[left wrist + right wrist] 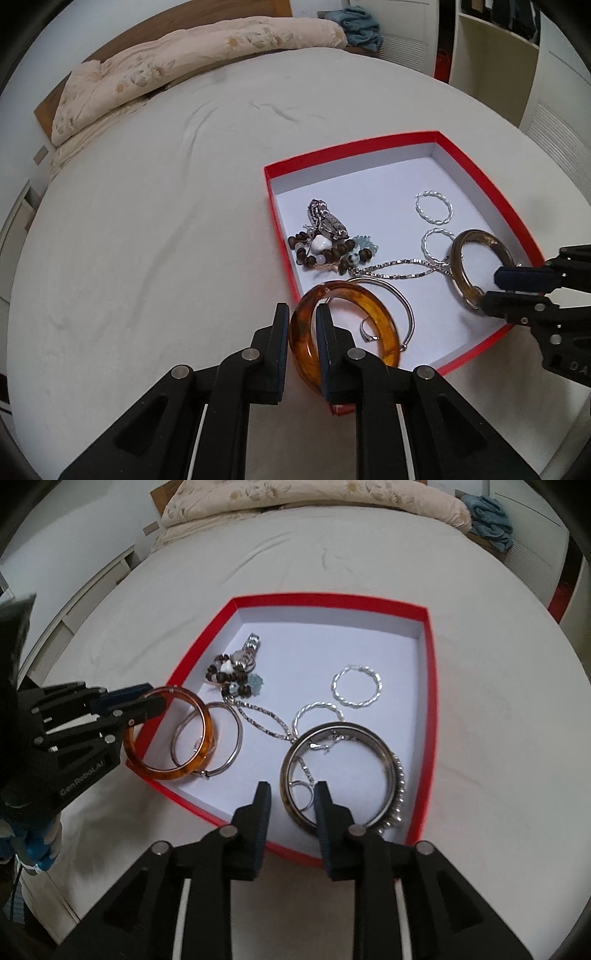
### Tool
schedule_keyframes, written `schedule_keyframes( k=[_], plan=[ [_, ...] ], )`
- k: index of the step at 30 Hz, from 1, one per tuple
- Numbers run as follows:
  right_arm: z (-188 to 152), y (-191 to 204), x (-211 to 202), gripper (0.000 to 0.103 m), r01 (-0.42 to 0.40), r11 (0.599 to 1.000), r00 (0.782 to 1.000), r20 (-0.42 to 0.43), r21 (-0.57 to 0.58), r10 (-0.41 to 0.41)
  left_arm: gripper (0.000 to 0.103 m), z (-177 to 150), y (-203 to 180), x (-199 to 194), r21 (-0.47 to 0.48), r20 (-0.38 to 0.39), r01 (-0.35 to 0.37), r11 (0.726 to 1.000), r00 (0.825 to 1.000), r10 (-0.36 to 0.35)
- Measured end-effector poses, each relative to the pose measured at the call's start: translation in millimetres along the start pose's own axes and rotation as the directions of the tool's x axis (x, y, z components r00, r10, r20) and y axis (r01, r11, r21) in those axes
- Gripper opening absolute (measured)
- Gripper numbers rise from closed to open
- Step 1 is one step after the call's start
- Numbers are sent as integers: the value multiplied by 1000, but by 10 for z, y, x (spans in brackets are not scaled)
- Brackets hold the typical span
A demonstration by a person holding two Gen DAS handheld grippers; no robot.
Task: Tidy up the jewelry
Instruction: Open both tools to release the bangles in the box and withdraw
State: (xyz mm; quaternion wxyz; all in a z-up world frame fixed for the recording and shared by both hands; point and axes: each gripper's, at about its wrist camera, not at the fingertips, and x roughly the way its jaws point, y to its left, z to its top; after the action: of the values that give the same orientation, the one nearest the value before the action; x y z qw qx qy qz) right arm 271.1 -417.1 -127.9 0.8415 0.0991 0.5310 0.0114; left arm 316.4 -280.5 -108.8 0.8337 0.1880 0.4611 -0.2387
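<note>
A red box (351, 147) (325, 600) with a white floor lies on the bed. An amber bangle (384, 321) (166, 774) leans tilted over the box's near-left wall. Its band runs between the fingers of my left gripper (301, 310) (147, 698), whose pads look slack on it. A brown bangle (456, 266) (286, 771) lies in the near-right corner. My right gripper (291, 788) (495, 288) straddles its rim with clear gaps on both sides. Inside are also a silver bangle (236, 746), twisted hoops (356, 685), a chain (391, 267), and a watch with beads (325, 221).
The box sits on a white bedsheet (166, 221). A floral quilt (207, 48) lies along the wooden headboard, with a blue cloth (362, 22) beyond it. White shelves (498, 55) stand to the right of the bed.
</note>
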Motion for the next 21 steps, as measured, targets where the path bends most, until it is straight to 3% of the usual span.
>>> schedule_keyframes(
  k=[7, 13, 21],
  plan=[
    [-75, 78, -349, 32, 24, 999, 998, 60, 29, -26, 18, -47, 16, -259, -53, 30, 38, 998, 999, -37],
    [-247, 265, -633, 32, 69, 997, 994, 83, 27, -71, 19, -169, 44, -545, -83, 45, 53, 995, 998, -49],
    [-539, 616, -1071, 35, 143, 990, 981, 129, 12, -144, 37, -546, 118, -1128, -134, 93, 57, 989, 995, -44]
  ],
)
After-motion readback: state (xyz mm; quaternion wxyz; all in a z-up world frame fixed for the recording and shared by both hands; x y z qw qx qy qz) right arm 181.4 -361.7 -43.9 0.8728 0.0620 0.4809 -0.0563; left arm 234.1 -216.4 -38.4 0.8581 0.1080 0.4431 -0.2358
